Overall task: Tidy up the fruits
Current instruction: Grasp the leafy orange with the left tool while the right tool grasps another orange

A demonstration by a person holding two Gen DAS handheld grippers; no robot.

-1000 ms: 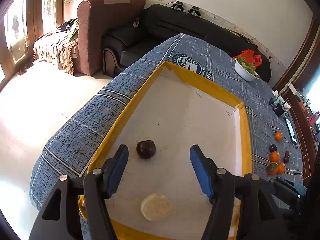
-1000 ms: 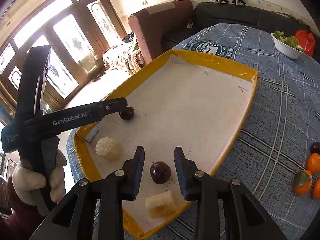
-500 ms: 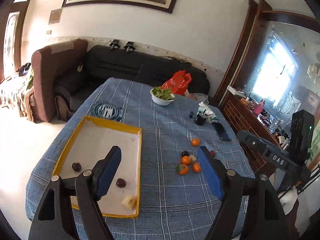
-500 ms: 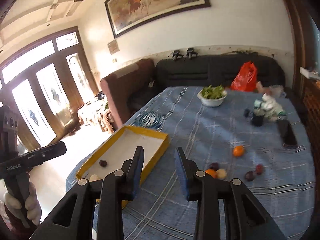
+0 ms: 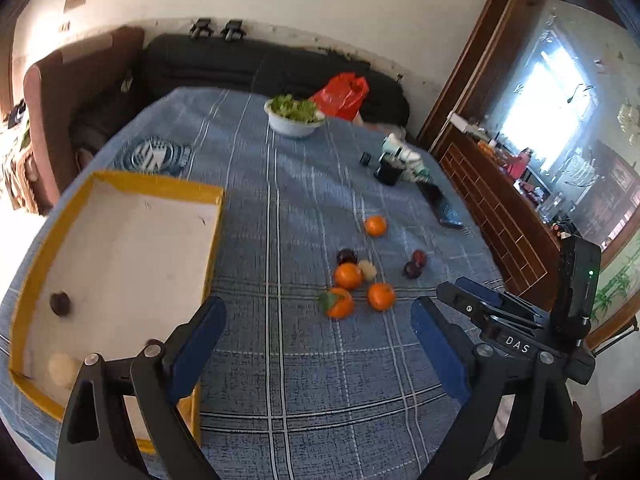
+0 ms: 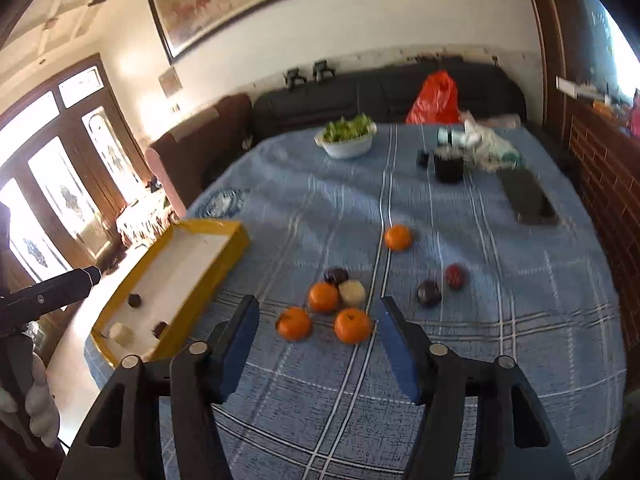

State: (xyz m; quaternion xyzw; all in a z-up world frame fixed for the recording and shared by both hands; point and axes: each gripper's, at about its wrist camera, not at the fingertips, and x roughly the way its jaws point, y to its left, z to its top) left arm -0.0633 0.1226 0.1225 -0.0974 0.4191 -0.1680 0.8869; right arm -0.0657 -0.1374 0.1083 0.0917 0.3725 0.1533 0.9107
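Several oranges, dark plums and a pale round fruit lie loose on the blue checked cloth. The yellow-rimmed tray stands to their left and holds a dark plum, a second plum and a pale piece. My left gripper hangs above the cloth short of the cluster, its jaws opening, empty. My right gripper hovers just before two oranges, its jaws opening with nothing held.
A white bowl of greens, a red bag, a black cup and a dark phone occupy the far end of the table. A sofa stands behind, a wooden cabinet to the right.
Both grippers have drawn back from the tray and swung right toward the loose fruit. Both pairs of jaws stand wider. The plum between the right jaws now lies in the tray.
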